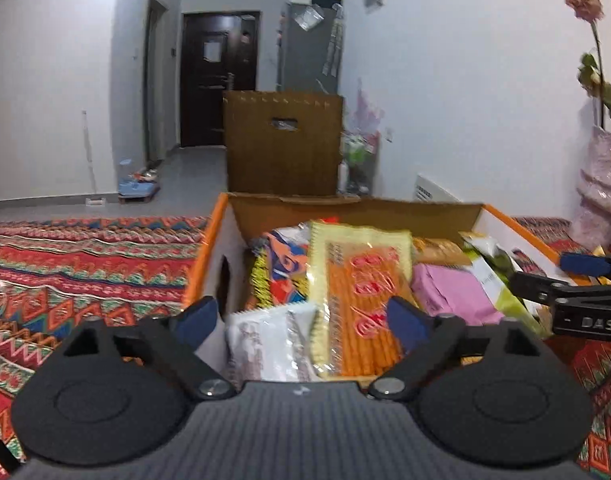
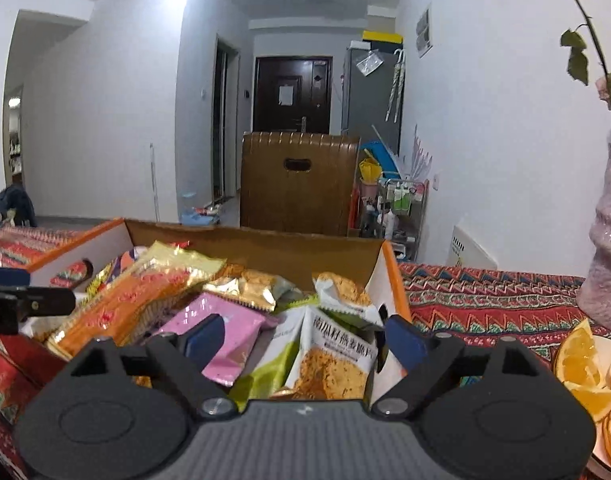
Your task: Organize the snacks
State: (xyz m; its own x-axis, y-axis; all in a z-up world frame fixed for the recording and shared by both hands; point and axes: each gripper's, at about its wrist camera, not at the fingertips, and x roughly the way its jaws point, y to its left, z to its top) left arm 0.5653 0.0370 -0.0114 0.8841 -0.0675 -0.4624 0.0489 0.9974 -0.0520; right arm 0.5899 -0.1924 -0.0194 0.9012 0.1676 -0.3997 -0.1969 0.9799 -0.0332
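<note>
A cardboard box with an orange rim (image 1: 209, 232) stands on the table, full of snack packets. My left gripper (image 1: 301, 318) is open at the box's near left corner, its fingers straddling the left wall. A white packet (image 1: 265, 344) and a yellow packet of orange sticks (image 1: 361, 288) lie between its pads, untouched. My right gripper (image 2: 305, 340) is open at the near right corner of the box (image 2: 397, 280), over a pink packet (image 2: 233, 332) and a green-and-white oat crisp packet (image 2: 329, 356). Each gripper's tip shows at the edge of the other view.
A red patterned cloth (image 1: 85, 264) covers the table. A pink vase with dried flowers (image 2: 609, 248) and a plate of orange slices (image 2: 585, 368) stand to the right of the box. A brown chair back (image 2: 301, 184) rises behind the table.
</note>
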